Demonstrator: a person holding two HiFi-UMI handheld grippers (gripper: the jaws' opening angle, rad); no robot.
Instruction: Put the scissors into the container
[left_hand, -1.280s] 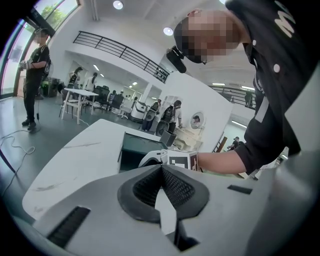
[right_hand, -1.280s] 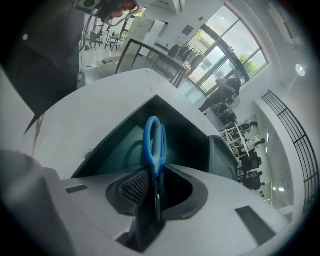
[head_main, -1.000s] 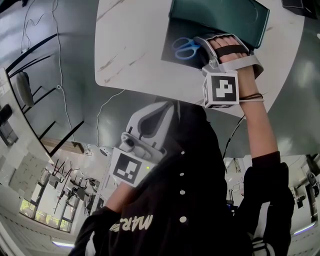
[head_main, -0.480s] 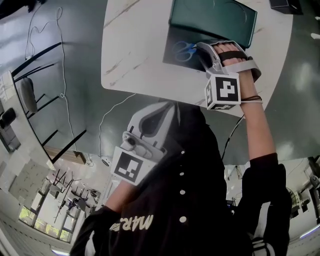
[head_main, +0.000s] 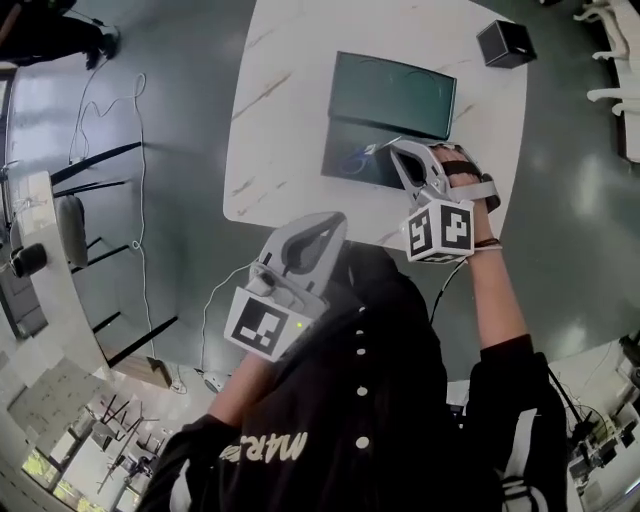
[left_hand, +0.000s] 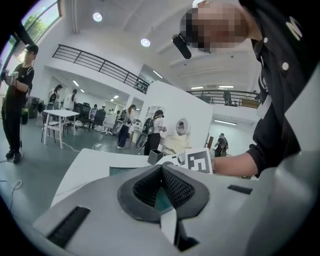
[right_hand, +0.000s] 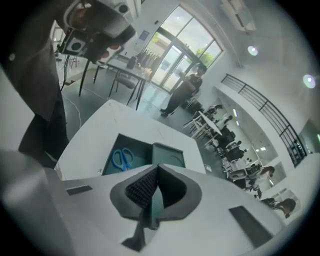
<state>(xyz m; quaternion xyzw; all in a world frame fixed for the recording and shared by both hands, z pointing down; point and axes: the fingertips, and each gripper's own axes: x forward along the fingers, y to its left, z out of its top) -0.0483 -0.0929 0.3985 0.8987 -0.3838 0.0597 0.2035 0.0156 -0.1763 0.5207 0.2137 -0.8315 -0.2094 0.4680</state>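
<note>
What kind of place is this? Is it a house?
Not a house. Probably a big open office or workshop hall: an upstairs balcony railing, rows of desks and office chairs, and tall glass doors.

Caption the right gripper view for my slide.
Shut, empty right hand-held gripper over the table; blue scissors lie in the container.

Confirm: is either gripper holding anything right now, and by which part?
Nothing is held. The right gripper has just closed its jaws on nothing; the left gripper is shut and empty. The scissors lie in the container.
</note>
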